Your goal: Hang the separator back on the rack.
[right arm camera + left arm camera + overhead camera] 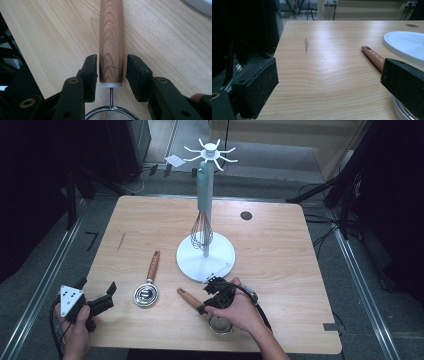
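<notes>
Strainer (pixel 110 37): it lies on the table (pixel 280 250) near our front edge, just in front of the white stand's base (pixel 205 257); its wooden handle points up and left in the high view, and its mesh bowl sits under our right hand.
Right gripper (pixel 111 72): the jaws straddle the handle just above its metal neck. The left pad looks to touch the wood and a slim gap shows at the right pad, so we judge it not yet clamped.
Left gripper (pixel 102 297): it waits at the table's left front corner, jaws wide apart, nothing between them.
Handling: we expect a light tool with a stiff, smooth handle and a thin mesh that could dent.
Where to hold: the handle near the neck, squarely across its roundness, so it does not roll.
Nearby: a second wooden-handled utensil (pixel 147 287) lies left of it; a whisk (pixel 202 227) hangs on the stand.
</notes>
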The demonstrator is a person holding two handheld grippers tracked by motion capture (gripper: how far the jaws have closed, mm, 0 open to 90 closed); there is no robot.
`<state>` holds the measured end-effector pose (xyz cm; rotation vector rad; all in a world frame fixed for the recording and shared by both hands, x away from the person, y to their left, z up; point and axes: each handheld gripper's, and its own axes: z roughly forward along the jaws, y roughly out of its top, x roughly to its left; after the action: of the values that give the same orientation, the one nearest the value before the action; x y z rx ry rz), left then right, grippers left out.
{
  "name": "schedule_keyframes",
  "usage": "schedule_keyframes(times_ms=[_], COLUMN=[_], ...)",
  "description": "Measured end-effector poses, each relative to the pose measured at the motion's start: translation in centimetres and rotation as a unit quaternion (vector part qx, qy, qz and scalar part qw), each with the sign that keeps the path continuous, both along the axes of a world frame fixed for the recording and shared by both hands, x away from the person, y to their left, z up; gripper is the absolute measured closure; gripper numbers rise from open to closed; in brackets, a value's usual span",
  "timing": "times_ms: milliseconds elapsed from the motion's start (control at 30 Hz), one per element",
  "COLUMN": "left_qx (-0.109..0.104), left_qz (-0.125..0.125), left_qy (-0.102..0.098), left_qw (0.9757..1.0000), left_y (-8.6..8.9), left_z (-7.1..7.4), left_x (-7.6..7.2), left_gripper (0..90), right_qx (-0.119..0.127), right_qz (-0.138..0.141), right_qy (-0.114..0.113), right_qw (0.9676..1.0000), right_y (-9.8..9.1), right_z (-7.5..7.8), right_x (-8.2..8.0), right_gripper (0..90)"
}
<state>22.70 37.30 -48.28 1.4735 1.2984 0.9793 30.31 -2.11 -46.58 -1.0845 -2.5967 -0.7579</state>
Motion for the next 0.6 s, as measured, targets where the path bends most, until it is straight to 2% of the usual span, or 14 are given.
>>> schedule_keyframes(times_ms=[167, 233, 400, 600], left_qx=[0.000, 0.000, 0.000, 0.000], left_qz=[0.000, 0.000, -0.001, -0.001], left_qy=[0.000, 0.000, 0.000, 0.000], left_qw=[1.0000, 1.0000, 1.0000, 1.0000], left_y=[0.00, 0.01, 0.02, 0.01], left_z=[0.00, 0.00, 0.01, 0.00], left_x=[0.00, 0.00, -0.01, 0.00], left_gripper=[1.5, 1.5, 1.5, 1.5], right_qx=[-0.009, -0.020, -0.022, -0.012], right_qz=[0.005, 0.015, 0.022, 0.017], right_qy=[0.004, -0.001, -0.008, -0.038], right_qw=[0.9999, 0.9997, 0.9995, 0.9991], right_y=[0.40, 0.56, 0.65, 0.09], right_z=[-0.24, -0.34, -0.26, 0.32], right_x=[-0.02, -0.14, -0.37, -0.55], right_gripper=[65.9, 69.7, 70.6, 70.8])
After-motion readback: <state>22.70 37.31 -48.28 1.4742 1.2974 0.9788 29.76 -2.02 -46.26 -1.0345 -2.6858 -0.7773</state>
